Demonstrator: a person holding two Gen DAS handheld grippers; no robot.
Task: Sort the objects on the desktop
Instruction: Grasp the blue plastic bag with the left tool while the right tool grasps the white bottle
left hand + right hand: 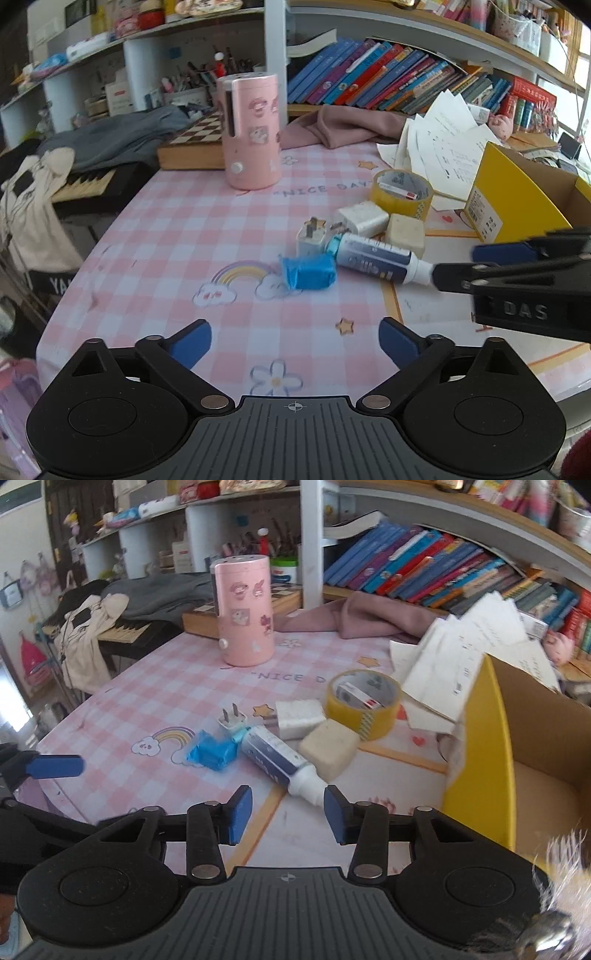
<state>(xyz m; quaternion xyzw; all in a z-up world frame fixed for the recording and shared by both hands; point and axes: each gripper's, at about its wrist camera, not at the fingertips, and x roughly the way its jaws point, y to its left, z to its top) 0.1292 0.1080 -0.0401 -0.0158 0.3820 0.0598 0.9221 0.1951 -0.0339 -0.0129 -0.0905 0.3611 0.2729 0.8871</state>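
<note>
A white and blue tube [376,258] [280,758] lies on the pink checked tablecloth. Beside it are a blue wrapped block [309,272] [212,753], two white plug chargers [364,218] [299,716], a cream block [405,232] [330,748] and a yellow tape roll [402,192] [364,701]. My right gripper [288,814] [458,264] is open, with the tube's white cap just ahead of its right finger. My left gripper [295,341] is open and empty, nearer than the blue block. One of its fingertips [55,766] shows in the right wrist view.
A yellow cardboard box [517,199] [517,746] stands open at the right. A pink cylinder holder [253,133] [245,613] stands behind the objects. Loose papers [443,147], a pink cloth [354,618], a chessboard box [199,146] and bookshelves lie at the back.
</note>
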